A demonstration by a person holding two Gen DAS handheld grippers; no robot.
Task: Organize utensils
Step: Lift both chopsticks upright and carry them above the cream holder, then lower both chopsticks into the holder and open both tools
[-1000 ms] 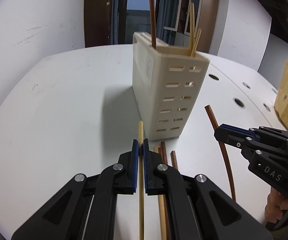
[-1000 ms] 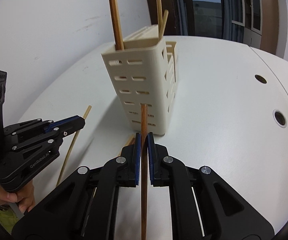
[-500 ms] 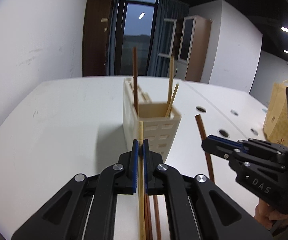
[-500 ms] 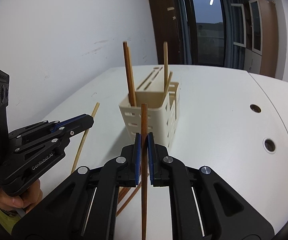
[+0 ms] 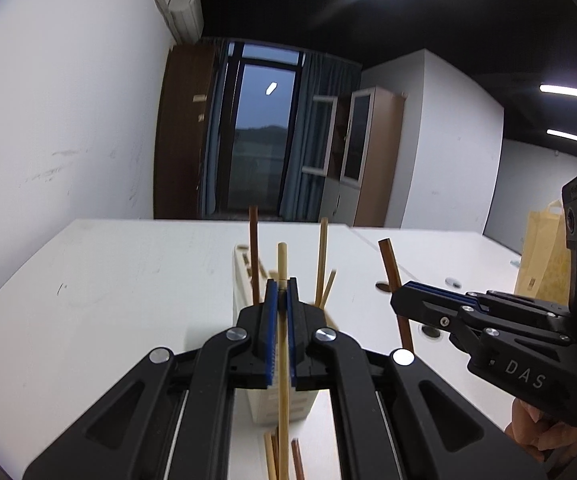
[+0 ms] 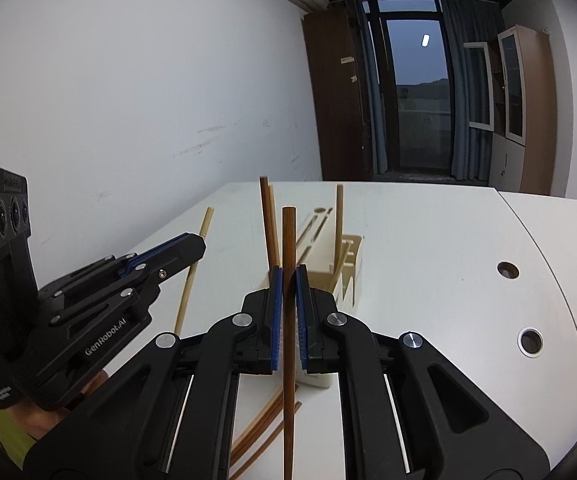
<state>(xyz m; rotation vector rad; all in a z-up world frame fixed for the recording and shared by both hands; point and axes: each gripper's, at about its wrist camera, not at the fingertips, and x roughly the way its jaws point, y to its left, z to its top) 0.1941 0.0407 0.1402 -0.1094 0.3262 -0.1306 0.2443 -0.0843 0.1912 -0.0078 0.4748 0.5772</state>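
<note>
- The left gripper has its jaws clamped on a pale bamboo chopstick, held upright above the white table.
- The right gripper is closed on a dark brown wooden chopstick, likewise upright.
- Both sticks look light, stiff and smooth, so I'd guess they could pivot or slip in a grip. Each is pinched near its upper end with a long tail hanging below, and a hold nearer the middle would probably steady it.
- The cream slotted plastic utensil holder stands just beyond both grippers.
- Chopsticks already standing in the holder crowd its opening and may block entry.
- Several loose chopsticks lie on the table below.
</note>
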